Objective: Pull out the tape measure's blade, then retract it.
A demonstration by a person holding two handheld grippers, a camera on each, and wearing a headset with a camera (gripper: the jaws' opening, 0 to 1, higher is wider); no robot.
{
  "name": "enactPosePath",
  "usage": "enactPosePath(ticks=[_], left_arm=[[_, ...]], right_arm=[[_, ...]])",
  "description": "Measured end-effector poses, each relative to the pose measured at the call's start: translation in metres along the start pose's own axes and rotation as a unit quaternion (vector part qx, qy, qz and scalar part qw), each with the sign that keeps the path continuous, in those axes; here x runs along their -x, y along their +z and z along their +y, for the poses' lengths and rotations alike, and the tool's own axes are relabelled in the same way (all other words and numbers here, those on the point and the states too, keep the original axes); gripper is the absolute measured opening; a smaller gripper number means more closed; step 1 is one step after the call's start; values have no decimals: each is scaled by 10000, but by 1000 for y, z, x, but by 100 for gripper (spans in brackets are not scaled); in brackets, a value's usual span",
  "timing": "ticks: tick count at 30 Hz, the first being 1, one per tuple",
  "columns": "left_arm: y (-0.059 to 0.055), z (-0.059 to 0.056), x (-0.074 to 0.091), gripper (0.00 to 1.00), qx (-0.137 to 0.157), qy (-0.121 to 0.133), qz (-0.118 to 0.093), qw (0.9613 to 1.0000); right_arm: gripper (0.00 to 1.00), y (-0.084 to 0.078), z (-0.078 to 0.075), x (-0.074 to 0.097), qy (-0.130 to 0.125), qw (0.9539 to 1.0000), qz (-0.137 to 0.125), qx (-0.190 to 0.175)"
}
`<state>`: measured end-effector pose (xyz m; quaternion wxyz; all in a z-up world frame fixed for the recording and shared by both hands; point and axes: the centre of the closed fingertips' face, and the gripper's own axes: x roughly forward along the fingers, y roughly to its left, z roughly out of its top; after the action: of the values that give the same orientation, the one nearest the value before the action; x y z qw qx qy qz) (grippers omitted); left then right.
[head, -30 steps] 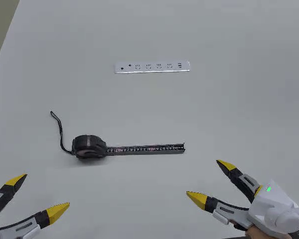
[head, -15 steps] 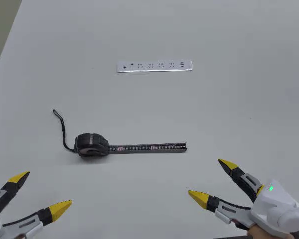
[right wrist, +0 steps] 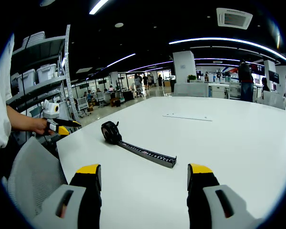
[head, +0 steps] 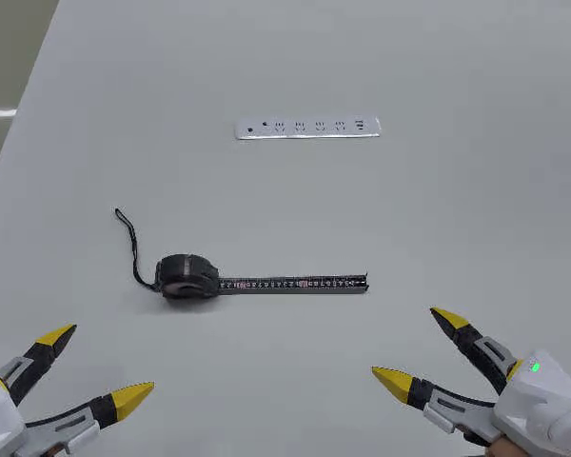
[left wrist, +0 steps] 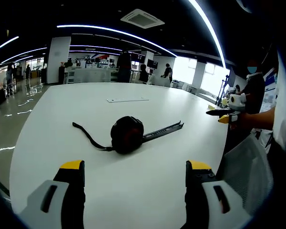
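Observation:
A black tape measure (head: 187, 276) lies on the white table (head: 438, 209), its dark blade (head: 295, 284) pulled out to the right and its wrist strap (head: 130, 248) trailing to the left. The case (left wrist: 127, 134) and blade (left wrist: 163, 130) lie ahead of my left gripper (left wrist: 136, 176), which is open and empty. My left gripper (head: 97, 371) sits at the near left edge of the table. My right gripper (head: 426, 350) is open at the near right, short of the blade's end (right wrist: 169, 161); the case (right wrist: 110, 131) lies farther off.
A white power strip (head: 307, 128) lies flat on the far side of the table. The table's left edge (head: 19, 143) borders a shiny floor. Chair backs (right wrist: 31, 176) stand close to the near edge. People and shelving are far in the background.
The head camera has shifted, so everything sits slightly right and lower in view. Both grippers stay open near the front edge; the tape measure has not moved on the table.

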<state>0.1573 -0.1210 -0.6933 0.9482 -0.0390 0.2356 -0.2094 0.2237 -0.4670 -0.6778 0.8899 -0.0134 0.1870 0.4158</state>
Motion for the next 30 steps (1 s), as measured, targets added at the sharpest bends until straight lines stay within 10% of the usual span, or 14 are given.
enactPosePath(ticks=[30], left_arm=[[-2, -7, -13, 85, -8, -43, 42, 10000]], right_arm=[[74, -1, -2, -9, 70, 10000, -11, 28]])
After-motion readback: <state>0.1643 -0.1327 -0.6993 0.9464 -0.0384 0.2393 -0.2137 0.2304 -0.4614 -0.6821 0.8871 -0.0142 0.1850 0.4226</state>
